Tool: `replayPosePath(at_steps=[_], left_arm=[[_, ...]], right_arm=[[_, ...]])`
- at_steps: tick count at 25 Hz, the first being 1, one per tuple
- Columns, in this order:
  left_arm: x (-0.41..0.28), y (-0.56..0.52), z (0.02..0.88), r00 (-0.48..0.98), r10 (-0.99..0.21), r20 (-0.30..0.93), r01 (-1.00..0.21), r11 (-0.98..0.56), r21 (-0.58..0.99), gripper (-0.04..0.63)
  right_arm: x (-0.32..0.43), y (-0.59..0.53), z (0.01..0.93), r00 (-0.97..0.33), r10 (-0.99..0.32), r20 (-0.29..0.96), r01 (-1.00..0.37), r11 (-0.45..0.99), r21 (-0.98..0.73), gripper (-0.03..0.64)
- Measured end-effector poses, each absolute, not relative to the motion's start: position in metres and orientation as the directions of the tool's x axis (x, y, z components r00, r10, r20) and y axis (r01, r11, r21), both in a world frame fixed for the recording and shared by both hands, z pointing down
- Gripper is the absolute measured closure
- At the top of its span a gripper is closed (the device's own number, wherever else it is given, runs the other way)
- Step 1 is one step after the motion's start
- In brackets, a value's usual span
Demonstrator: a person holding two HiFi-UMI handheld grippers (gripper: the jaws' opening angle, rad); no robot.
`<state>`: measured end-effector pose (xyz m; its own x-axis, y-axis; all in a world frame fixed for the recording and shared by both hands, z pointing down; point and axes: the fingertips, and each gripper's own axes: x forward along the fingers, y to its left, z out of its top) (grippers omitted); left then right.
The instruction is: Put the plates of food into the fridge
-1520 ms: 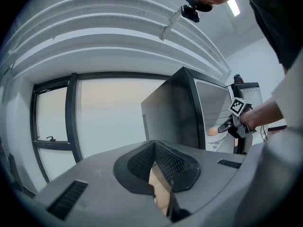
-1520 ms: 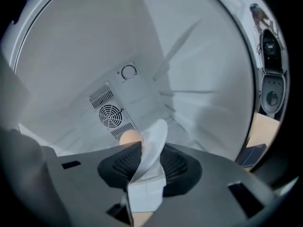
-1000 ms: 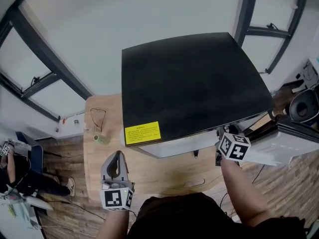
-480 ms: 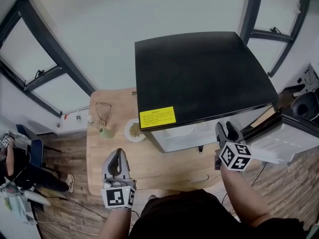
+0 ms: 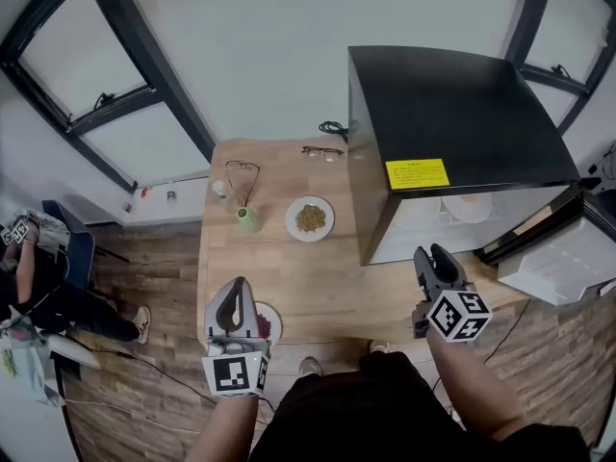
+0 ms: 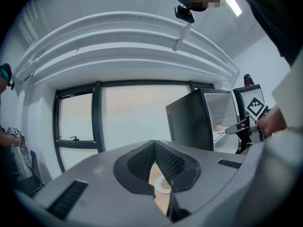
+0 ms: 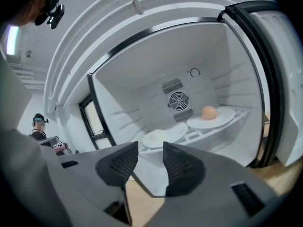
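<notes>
The black-topped fridge (image 5: 452, 104) stands open on the right of the wooden table (image 5: 318, 287). On its shelf lie a plate with an orange piece of food (image 7: 208, 113) and a white plate (image 7: 158, 137). A plate of brownish food (image 5: 310, 218) rests mid-table, clear of both grippers. A plate of red food (image 5: 264, 320) sits at the near edge, partly under my left gripper (image 5: 236, 283), which is shut and empty. My right gripper (image 5: 429, 254) hovers before the fridge opening; its jaws have just been closing, still open, with nothing between them (image 7: 150, 148).
Two pairs of glasses (image 5: 243, 175) (image 5: 321, 152), a small green cup (image 5: 247, 219) and a cable (image 5: 334, 128) lie at the table's far side. The fridge door (image 5: 553, 263) hangs open at the right. A person (image 5: 38, 292) sits at the left.
The head view has swung left, so the fridge now sits further right and both table plates show. The right gripper has drawn back from the fridge front and narrowed its jaws.
</notes>
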<state>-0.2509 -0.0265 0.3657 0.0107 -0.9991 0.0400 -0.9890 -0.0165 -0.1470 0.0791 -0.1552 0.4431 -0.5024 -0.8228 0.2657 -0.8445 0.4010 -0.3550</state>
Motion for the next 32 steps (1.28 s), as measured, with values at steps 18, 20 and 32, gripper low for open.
replayPosePath(at_steps=[18,20,32], left_arm=[[-0.371,0.114,0.418,-0.041,-0.99,0.135,-0.981,0.014,-0.196,0.591],[-0.379,0.121,0.427,-0.052,-0.987,0.153,-0.983,0.024,-0.179,0.591],[-0.423,0.158,0.441,-0.091,-0.977,0.192,-0.985,0.06,-0.163,0.591]], right_arm=[[-0.172,0.055,0.632,-0.8,-0.375,0.468,-0.584,0.305,-0.752,0.48],[-0.185,0.068,0.649,-0.809,-0.344,0.476,-0.569,0.258,-0.781,0.48],[-0.226,0.106,0.723,-0.785,-0.287,0.549,-0.58,0.032,-0.814,0.465]])
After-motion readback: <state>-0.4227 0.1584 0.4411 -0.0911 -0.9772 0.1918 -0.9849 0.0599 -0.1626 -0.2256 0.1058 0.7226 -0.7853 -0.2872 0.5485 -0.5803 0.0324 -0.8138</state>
